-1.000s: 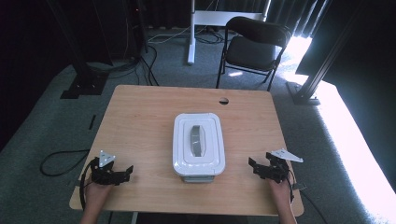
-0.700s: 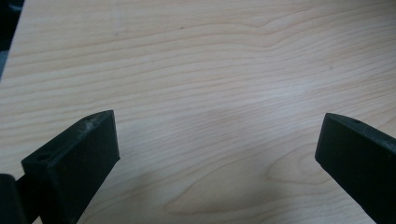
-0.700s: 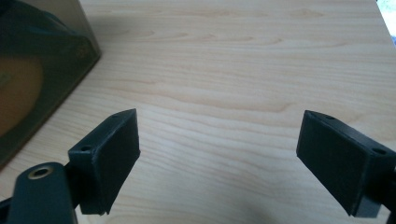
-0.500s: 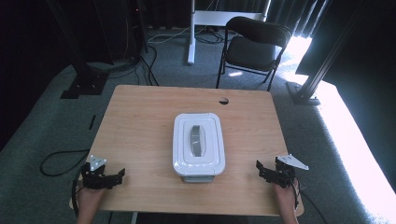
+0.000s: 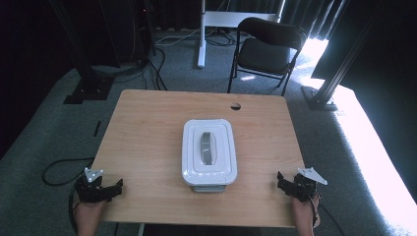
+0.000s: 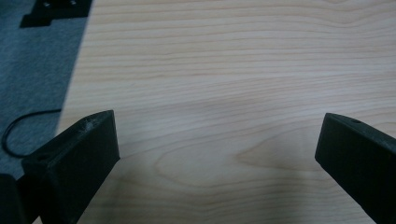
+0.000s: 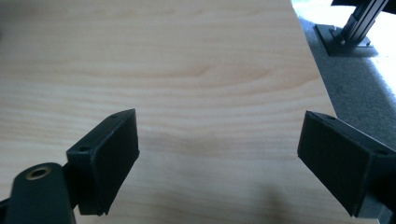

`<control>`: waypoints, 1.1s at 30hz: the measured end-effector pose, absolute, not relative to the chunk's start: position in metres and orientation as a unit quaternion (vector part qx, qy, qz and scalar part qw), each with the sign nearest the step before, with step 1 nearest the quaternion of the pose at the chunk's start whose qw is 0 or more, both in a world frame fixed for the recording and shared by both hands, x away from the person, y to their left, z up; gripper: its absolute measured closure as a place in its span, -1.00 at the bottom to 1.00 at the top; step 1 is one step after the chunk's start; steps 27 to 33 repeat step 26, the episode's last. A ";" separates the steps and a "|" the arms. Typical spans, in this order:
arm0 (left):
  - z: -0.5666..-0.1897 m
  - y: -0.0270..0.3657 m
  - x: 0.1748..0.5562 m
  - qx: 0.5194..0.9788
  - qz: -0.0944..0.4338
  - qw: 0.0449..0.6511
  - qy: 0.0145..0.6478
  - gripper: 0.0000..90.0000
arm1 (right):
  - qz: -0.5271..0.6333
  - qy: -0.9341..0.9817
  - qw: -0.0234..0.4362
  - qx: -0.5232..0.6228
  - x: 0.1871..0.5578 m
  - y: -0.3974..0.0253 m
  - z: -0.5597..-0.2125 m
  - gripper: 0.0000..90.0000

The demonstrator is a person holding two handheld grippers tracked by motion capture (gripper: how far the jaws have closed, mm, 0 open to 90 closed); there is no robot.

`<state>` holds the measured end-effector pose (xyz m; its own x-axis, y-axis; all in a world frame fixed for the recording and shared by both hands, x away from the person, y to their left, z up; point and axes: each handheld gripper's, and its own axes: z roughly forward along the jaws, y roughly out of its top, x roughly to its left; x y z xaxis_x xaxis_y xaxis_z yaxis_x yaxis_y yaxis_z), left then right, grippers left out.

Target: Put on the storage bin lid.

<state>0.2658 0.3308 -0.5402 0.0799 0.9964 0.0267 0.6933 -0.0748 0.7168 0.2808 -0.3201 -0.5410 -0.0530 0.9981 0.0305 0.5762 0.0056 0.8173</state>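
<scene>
Two grippers sit low at the near edge of the table [image 5: 147, 128], one at each corner. The left gripper [image 5: 109, 189] is at about 7 o'clock and the right gripper [image 5: 284, 182] is at about 5 o'clock. Both have their jaws spread wide, and nothing is between them, just bare wood.

A white box [image 5: 209, 153] with a lid and a grey handle [image 5: 206, 146] on top lies in the middle of the table. Its long side runs from 6 o'clock to 12 o'clock. It lies between the two grippers and well apart from both. From the left gripper it is toward 2 o'clock. From the right gripper it is toward 10 o'clock. I think the right gripper is a little nearer. Each one would have to move in and forward to reach the box.
</scene>
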 end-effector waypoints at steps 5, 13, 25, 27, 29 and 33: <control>-0.542 0.336 0.264 0.666 0.273 0.271 0.639 -1.00 | 0.323 0.637 0.300 0.633 0.284 -0.323 -0.547 -0.73; -0.547 0.334 0.267 0.672 0.259 0.264 0.642 -1.00 | 0.284 0.652 0.274 0.647 0.293 -0.320 -0.550 -0.73; -0.547 0.333 0.268 0.668 0.262 0.264 0.644 -1.00 | 0.290 0.665 0.266 0.635 0.295 -0.319 -0.550 -0.72; -0.548 0.333 0.269 0.667 0.262 0.265 0.645 -1.00 | 0.290 0.665 0.266 0.635 0.295 -0.319 -0.550 -0.72; -0.548 0.333 0.269 0.667 0.262 0.265 0.645 -1.00 | 0.290 0.665 0.266 0.635 0.295 -0.319 -0.550 -0.72; -0.548 0.333 0.269 0.667 0.262 0.265 0.645 -1.00 | 0.290 0.665 0.266 0.635 0.295 -0.319 -0.550 -0.72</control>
